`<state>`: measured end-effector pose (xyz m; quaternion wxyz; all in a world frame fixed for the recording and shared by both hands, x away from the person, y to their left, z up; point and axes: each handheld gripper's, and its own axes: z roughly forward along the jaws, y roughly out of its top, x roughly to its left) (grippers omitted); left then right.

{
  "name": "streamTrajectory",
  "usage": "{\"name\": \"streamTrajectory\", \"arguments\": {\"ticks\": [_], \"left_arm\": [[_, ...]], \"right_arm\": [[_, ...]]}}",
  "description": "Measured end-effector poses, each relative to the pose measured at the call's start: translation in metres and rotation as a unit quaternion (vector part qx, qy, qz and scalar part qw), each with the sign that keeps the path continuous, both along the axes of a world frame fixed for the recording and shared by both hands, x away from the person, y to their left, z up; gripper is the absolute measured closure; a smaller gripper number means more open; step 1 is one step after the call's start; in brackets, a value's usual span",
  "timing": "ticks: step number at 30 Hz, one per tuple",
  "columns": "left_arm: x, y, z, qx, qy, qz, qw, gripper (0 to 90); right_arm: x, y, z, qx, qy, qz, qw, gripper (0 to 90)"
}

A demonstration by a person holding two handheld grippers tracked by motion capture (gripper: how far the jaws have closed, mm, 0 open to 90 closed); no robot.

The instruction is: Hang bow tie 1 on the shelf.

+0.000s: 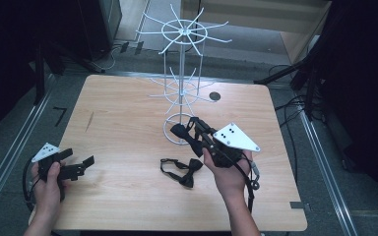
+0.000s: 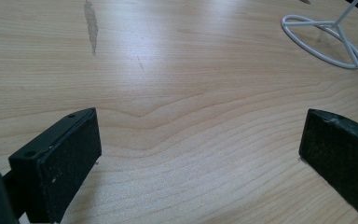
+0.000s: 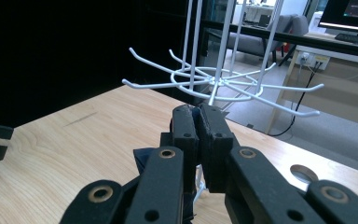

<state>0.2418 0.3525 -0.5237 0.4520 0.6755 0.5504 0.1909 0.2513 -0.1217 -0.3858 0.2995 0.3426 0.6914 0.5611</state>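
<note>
A: Right tongs [image 1: 201, 129], centre-right of the high view: closed tight, pads pressed together. A black bow tie [image 1: 181, 132] hangs at the tips, just in front of the ring base of the white wire rack [image 1: 181, 88]. Pinched by its strap, I judge; the exact pinch point is too dark to make out.

B: And from the right gripper view?

A: Jaws meet in the middle of the frame with a sliver of dark fabric below them. The rack's lower tier of hooks [image 3: 223, 86] spreads just above and beyond the tips. The tilt up toward those hooks suggests the tie is meant to be hung there.

B: Second tie?

A: Another black bow tie [image 1: 186, 173] lies flat on the counter [image 1: 123, 142], lower centre, strap looped out to its left, just beside the right hand [image 1: 229, 172]. Untouched; probably waiting its turn.

B: Left side?

A: Left tongs [image 1: 78, 164] at lower left, jaws wide apart, nothing between them. The left gripper view has bare wood between the two pads, with the rack's base ring [image 2: 324, 39] at upper right. Held low and well apart from the work, likely parked clear so the right has room.

B: Why a strap grip rather than the bow?

A: My guess: it leaves a loop free to slip over a hook.
</note>
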Motion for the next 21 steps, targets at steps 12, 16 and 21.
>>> {"name": "streamTrajectory", "arguments": {"ticks": [12,16,21], "left_arm": [[0.000,0.000,0.000,-0.001,-0.001,0.000,1.0000,0.0],[0.000,0.000,0.000,-0.001,-0.002,0.000,1.0000,0.0],[0.000,0.000,0.000,-0.003,-0.002,0.000,1.0000,0.0]], "right_arm": [[0.008,0.002,0.011,-0.005,-0.004,0.001,1.0000,87.5],[0.010,0.003,0.013,-0.007,-0.003,0.003,1.0000,87.5],[0.014,0.003,0.013,-0.007,-0.002,0.003,1.0000,87.4]]}}
